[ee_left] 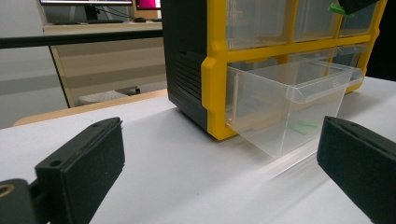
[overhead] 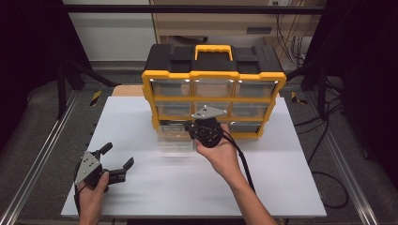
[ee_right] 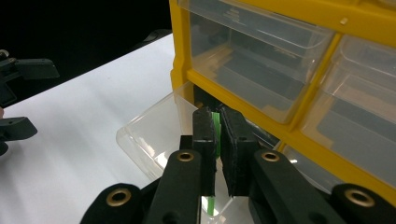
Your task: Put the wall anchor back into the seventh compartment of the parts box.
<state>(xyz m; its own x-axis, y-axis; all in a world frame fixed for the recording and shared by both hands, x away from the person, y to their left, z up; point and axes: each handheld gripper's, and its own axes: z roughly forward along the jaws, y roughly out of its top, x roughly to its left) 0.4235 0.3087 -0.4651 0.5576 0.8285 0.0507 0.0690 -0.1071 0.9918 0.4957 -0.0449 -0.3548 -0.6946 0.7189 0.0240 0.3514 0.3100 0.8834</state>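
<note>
Right hand-held gripper (ee_right: 217, 154) is pinching a thin green strip (ee_right: 215, 122) right above the pulled-out clear drawer (ee_left: 289, 100) of the yellow organizer (overhead: 213, 91), probably to drop it in. Left hand-held gripper (overhead: 115, 157) sits spread on the desk (overhead: 155, 187), well apart (idle, out of the way).

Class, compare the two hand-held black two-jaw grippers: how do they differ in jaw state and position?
The left gripper has its jaws spread wide with nothing between them; the right gripper is closed on a thin green piece. The left rests low near the white table's front; the right is held over the pulled-out clear plastic drawer. Both have black jaws.
</note>
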